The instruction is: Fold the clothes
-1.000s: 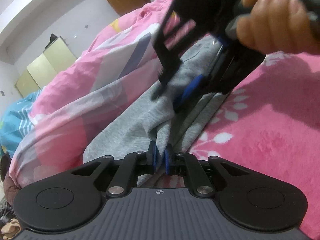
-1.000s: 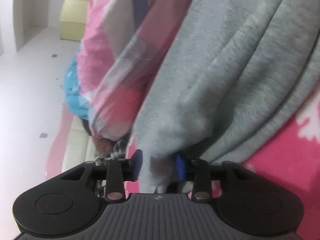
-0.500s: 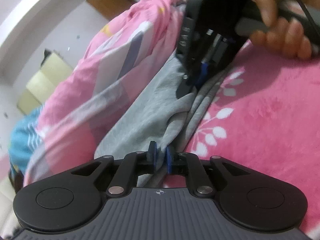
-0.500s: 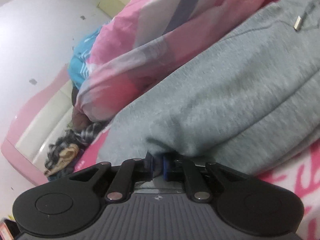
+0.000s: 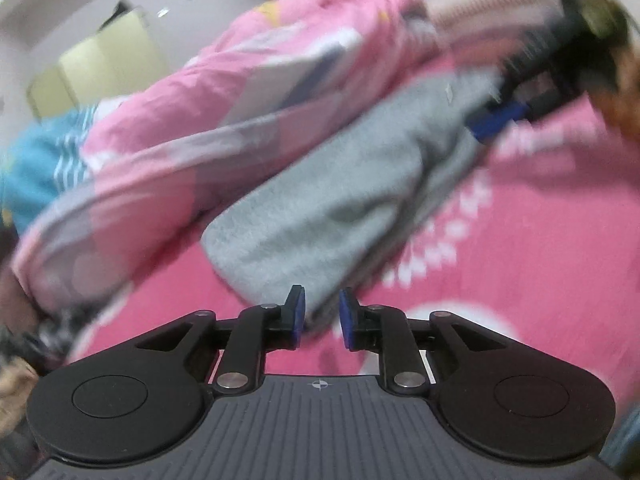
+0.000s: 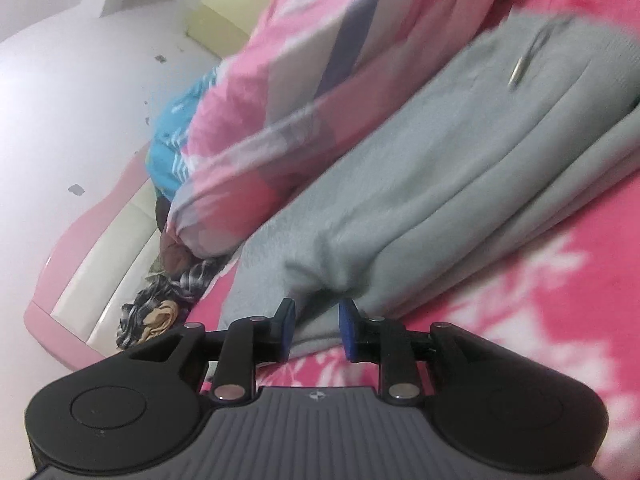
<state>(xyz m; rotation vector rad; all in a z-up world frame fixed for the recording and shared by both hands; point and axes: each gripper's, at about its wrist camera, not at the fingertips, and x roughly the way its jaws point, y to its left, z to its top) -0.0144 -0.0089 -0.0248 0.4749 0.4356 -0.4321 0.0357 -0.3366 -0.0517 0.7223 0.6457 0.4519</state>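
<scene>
Grey fleece garment [image 5: 360, 184], likely a folded sweatshirt, lies on the pink floral blanket [image 5: 520, 260], long axis running near-left to far-right. Left gripper [image 5: 322, 318] is at its near end, jaws just opened to a narrow gap, blue pads clear of the cloth, with the near corner just ahead between them. Right gripper [image 6: 316, 326] jaws also just opened, narrow, with a fabric edge lying between the pads but not pinched. In the left view the right gripper [image 5: 496, 120] sits at the garment's far end. Pink patchwork quilt [image 6: 320, 100] is bunched behind. Motion blur throughout; layers underneath are hidden, and a small metal piece [image 6: 520, 70] on the garment is unclear.
</scene>
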